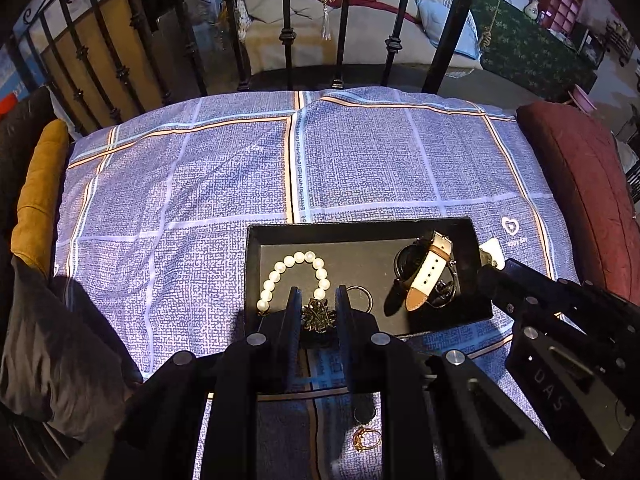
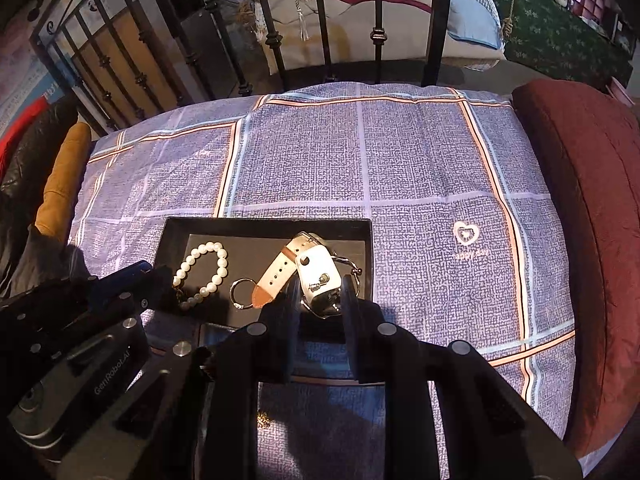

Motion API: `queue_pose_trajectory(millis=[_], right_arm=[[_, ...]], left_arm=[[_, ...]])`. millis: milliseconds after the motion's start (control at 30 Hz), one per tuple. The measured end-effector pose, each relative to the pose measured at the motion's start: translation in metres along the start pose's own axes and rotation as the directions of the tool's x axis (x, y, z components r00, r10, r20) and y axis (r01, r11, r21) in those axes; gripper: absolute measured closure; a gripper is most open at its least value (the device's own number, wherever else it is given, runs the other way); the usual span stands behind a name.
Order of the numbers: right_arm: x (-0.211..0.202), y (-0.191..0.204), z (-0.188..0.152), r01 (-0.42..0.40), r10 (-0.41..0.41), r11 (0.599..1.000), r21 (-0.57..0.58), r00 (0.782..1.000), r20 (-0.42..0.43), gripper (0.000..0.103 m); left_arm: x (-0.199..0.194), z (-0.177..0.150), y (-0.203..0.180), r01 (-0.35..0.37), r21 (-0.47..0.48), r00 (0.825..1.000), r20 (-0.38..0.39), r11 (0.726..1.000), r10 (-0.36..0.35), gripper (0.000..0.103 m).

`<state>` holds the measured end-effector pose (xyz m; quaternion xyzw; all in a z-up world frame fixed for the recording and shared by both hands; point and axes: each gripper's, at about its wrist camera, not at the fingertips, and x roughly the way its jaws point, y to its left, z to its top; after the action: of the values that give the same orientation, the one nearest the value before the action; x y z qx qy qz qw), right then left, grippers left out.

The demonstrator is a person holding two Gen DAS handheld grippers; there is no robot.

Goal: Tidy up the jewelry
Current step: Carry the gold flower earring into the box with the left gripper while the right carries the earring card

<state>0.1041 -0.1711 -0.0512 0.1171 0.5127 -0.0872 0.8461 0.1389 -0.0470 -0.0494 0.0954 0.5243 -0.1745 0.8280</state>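
Two tools hang over black tray (image 1: 256,240) on bed. Left tool (image 1: 319,312) is clenched on dark flower brooch (image 1: 318,316), right tool (image 2: 322,296) on white watch strap (image 2: 318,276). Pearl bracelet (image 1: 294,276) at ca. 9 o'clock in tray, silver ring (image 2: 240,294) beside it.

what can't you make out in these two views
- Dark brooch, left wrist view: left gripper fingers hide its edges; grip unclear.
- White case, right wrist view: right gripper covers its near end.
- Gold ring on the bedspread: too small for detail.
- Tray near rim: behind the grippers.
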Motion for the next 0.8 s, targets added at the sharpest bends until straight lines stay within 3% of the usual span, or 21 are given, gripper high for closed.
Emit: queue_pose_trajectory(millis=[167,300,633,800], right_arm=[[0.006,-0.002,0.002,-0.001,0.001,1.000,0.011,1.000,-0.019,0.073],[0.008,-0.002,0.002,-0.004,0.004,1.000,0.008,1.000,-0.024,0.065],[0.001,-0.004,-0.004,-0.013,0.013,1.000,0.016,1.000,-0.019,0.065],[-0.010,-0.004,-0.022,-0.035,0.035,0.999,0.007,0.999,-0.026,0.065]], left_arm=[[0.006,0.002,0.000,0.000,-0.007,1.000,-0.009,1.000,0.000,0.083],[0.008,0.003,-0.003,0.000,0.004,1.000,-0.008,1.000,0.000,0.058],[0.001,-0.002,0.005,-0.009,-0.008,1.000,-0.007,1.000,0.009,0.056],[-0.014,-0.022,0.023,-0.010,-0.049,1.000,-0.015,0.999,0.009,0.055]])
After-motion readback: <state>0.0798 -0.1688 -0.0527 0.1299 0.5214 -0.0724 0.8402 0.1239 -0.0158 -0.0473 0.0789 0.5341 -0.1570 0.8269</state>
